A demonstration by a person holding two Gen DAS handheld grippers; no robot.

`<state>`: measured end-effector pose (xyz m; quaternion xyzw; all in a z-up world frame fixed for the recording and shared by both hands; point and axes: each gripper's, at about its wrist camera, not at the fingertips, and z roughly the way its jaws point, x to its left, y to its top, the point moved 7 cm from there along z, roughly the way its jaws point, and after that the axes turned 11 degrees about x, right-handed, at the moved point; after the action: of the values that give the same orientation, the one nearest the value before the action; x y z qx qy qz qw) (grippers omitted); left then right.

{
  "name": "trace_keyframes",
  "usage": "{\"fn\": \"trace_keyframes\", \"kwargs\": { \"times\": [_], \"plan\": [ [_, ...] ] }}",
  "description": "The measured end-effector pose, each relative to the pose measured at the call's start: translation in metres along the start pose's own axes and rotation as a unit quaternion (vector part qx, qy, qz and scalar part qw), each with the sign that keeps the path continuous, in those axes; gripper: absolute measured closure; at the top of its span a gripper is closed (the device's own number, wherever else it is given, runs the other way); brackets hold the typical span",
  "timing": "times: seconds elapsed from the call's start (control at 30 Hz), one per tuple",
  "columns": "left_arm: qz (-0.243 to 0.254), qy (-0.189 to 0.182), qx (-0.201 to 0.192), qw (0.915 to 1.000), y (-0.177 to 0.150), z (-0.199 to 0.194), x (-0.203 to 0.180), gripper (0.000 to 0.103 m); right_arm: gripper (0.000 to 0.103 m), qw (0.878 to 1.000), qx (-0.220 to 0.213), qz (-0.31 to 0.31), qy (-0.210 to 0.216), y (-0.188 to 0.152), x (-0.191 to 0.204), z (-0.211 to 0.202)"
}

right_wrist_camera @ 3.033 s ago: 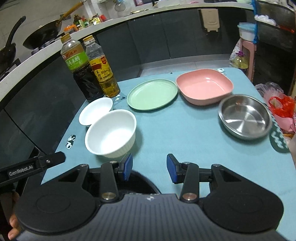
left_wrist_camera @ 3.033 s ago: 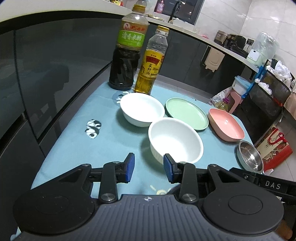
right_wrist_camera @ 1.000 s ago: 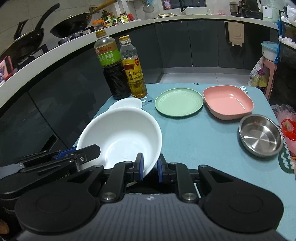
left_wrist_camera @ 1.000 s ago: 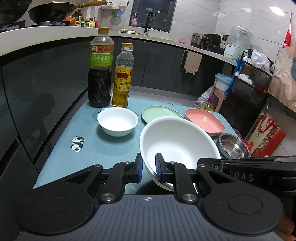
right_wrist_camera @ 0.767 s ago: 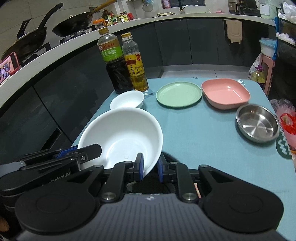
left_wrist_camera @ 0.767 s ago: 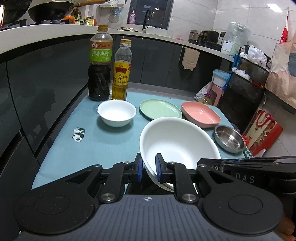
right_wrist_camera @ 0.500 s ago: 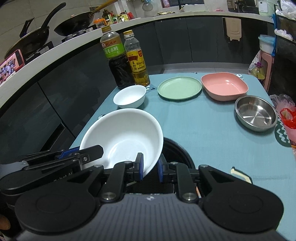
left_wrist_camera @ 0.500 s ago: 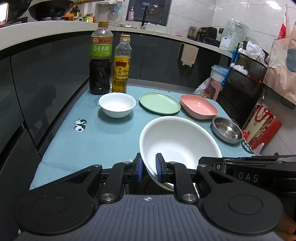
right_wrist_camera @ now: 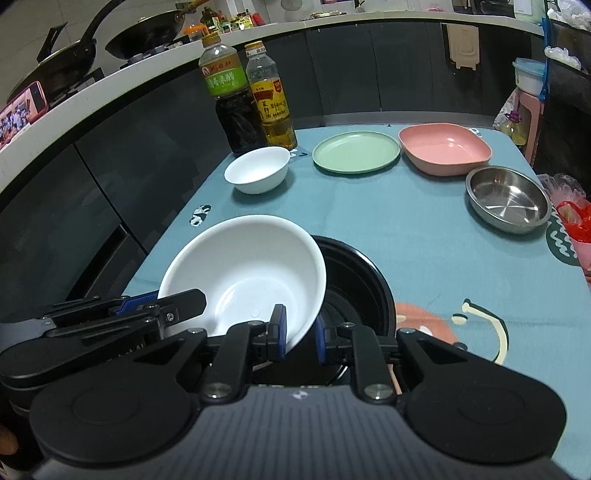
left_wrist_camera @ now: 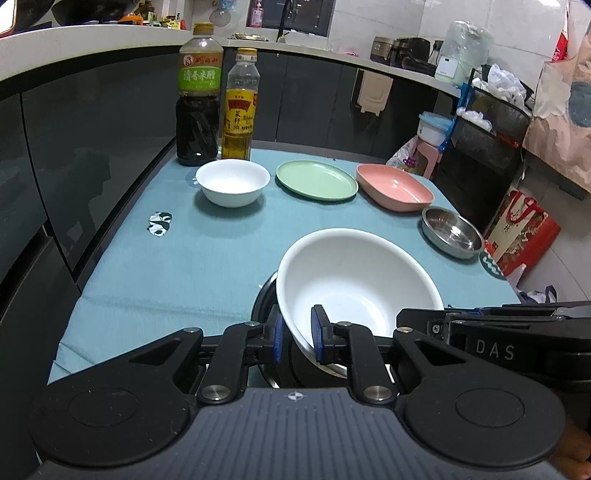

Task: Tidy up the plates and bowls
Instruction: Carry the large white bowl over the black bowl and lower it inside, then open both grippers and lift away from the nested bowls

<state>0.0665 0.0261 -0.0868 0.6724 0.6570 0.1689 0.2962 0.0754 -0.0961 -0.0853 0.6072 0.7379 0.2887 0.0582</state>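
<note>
Both my grippers, left (left_wrist_camera: 296,334) and right (right_wrist_camera: 298,332), clench the big white bowl (left_wrist_camera: 354,280) above the black pot (right_wrist_camera: 356,273); beyond it, four dishes remain unsorted.

A curved white counter (right_wrist_camera: 155,70) runs across the top of the frame above dark grey cabinet fronts (left_wrist_camera: 92,122). White wall tiles (left_wrist_camera: 388,18) fill the upper right, around a dark window (left_wrist_camera: 295,16). A pale floor (left_wrist_camera: 554,266) shows at lower right.
</note>
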Motion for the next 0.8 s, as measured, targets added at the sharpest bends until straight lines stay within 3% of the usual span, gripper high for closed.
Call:
{"fn": "trace_keyframes", "kwargs": {
  "times": [0.8],
  "plan": [
    [0.014,0.000,0.043,0.9990,-0.012,0.026,-0.004,0.087,0.103,0.999,0.030,0.026,-0.008,-0.011,-0.016,0.017]
  ]
}}
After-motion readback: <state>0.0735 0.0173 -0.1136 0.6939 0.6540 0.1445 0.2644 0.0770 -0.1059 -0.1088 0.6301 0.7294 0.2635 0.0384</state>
